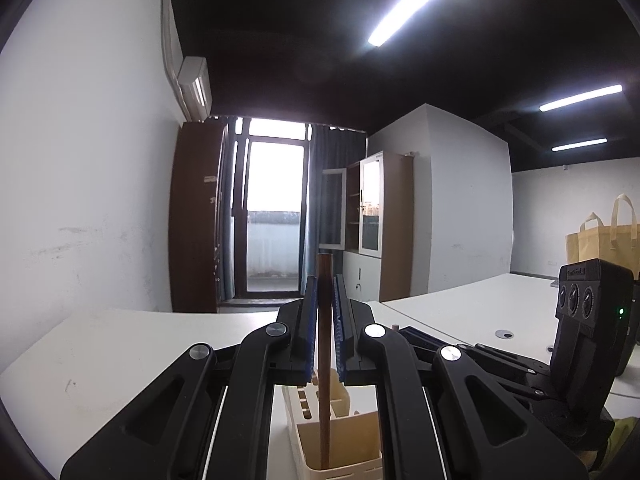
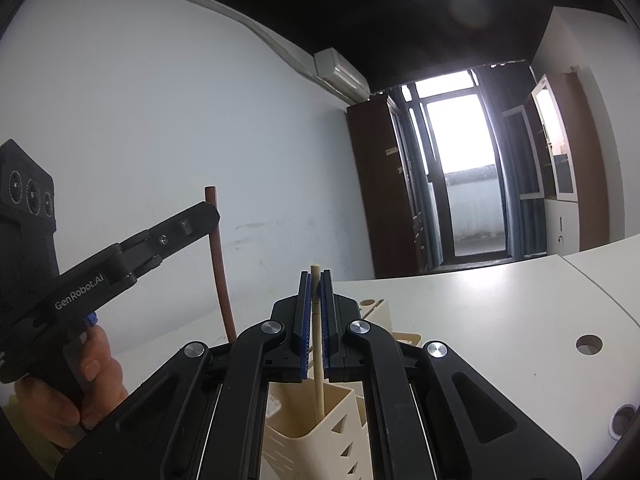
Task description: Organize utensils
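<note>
Chopsticks are held upright, one in each gripper, over a cream utensil caddy (image 1: 340, 444) on the white desk (image 1: 132, 344). One brown chopstick (image 1: 325, 360) stands vertical between the blue pads of the left gripper (image 1: 325, 292), whose jaws pinch it near its upper end; its lower tip reaches down into a front compartment of the caddy, though I cannot tell if it touches the bottom. In the right wrist view the same brown stick (image 2: 220, 272) shows to the left, clamped by the left gripper (image 2: 212, 216), with a hand (image 2: 68, 392) wrapped around that gripper's handle. One pale chopstick (image 2: 317, 344) stands nearly upright in the right gripper (image 2: 316, 280), whose jaws are pressed together on it just below its top; its lower end dips inside a compartment of the caddy (image 2: 320, 432). The right gripper's body (image 1: 580, 320) sits just right of the left one. Beyond the desk are a glass balcony door (image 1: 274, 216), a wall air conditioner (image 1: 196, 84) and a tan bag (image 1: 604, 240).
</note>
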